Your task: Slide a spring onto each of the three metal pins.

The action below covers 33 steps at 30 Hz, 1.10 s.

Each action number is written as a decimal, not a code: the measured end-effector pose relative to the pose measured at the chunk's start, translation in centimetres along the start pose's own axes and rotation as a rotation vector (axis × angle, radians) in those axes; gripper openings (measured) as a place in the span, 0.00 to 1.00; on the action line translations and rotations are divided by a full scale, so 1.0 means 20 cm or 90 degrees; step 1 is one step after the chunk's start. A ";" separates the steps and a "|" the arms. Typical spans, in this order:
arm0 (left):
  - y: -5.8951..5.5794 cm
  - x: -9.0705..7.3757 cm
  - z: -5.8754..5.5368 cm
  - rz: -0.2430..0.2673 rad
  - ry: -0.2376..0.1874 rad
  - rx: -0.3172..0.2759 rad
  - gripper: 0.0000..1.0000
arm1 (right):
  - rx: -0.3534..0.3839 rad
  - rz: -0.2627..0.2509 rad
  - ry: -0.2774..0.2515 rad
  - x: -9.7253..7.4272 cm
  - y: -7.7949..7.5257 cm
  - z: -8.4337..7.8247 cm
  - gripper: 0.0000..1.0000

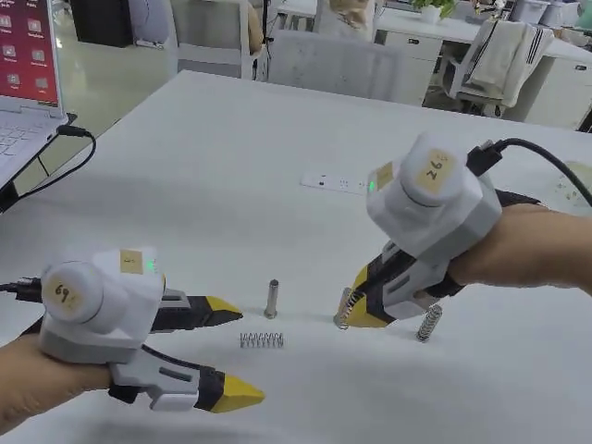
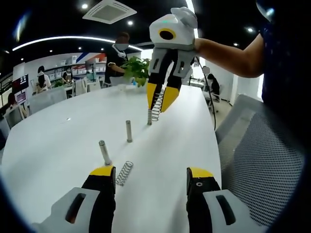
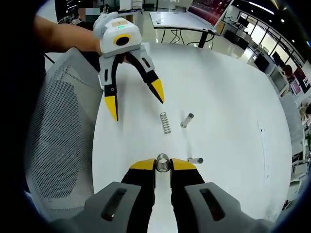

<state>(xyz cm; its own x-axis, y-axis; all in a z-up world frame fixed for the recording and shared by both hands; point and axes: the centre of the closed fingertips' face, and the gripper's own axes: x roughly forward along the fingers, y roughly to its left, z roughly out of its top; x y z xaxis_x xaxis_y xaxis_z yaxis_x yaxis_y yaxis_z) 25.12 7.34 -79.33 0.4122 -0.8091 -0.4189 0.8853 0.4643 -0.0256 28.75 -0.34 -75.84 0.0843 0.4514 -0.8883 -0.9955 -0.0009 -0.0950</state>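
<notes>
Your right hand-held gripper grasps a spring beside a pin; the left hand-held gripper is released. Next, centre the spring over that pin, then lower.

- "69", handwritten on the round left sticker, atop the left gripper, lower left of the head view.
- "26", handwritten on the round right sticker, atop the right gripper, right of centre in the head view.
- Red tiles on the laptop screen, upper left of the head view: lettering too small to read.
</notes>
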 end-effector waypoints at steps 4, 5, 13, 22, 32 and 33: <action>0.00 -0.01 0.00 0.006 -0.003 -0.005 0.54 | 0.004 -0.006 0.004 -0.02 -0.03 -0.02 0.08; 0.00 -0.01 0.00 0.006 -0.003 -0.006 0.54 | 0.004 -0.008 0.007 -0.02 -0.04 -0.02 0.08; -0.02 0.01 -0.01 0.000 -0.007 -0.007 0.54 | 0.009 -0.015 0.019 -0.03 -0.10 -0.05 0.08; -0.02 0.01 -0.01 0.000 -0.008 -0.011 0.53 | 0.014 -0.018 0.033 -0.01 -0.17 -0.05 0.08; -0.03 0.02 -0.01 0.000 -0.010 -0.016 0.53 | 0.029 -0.022 0.039 0.03 -0.25 -0.06 0.08; -0.03 0.02 -0.01 0.000 -0.010 -0.016 0.53 | 0.028 -0.023 0.040 0.04 -0.25 -0.06 0.08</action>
<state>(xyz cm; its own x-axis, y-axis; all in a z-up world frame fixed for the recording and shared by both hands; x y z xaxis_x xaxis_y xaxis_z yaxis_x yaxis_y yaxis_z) 24.79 6.86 -79.68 0.4152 -0.8148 -0.4045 0.8799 0.4726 -0.0489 33.93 -1.13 -76.55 0.1210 0.3937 -0.9112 -0.9926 0.0545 -0.1082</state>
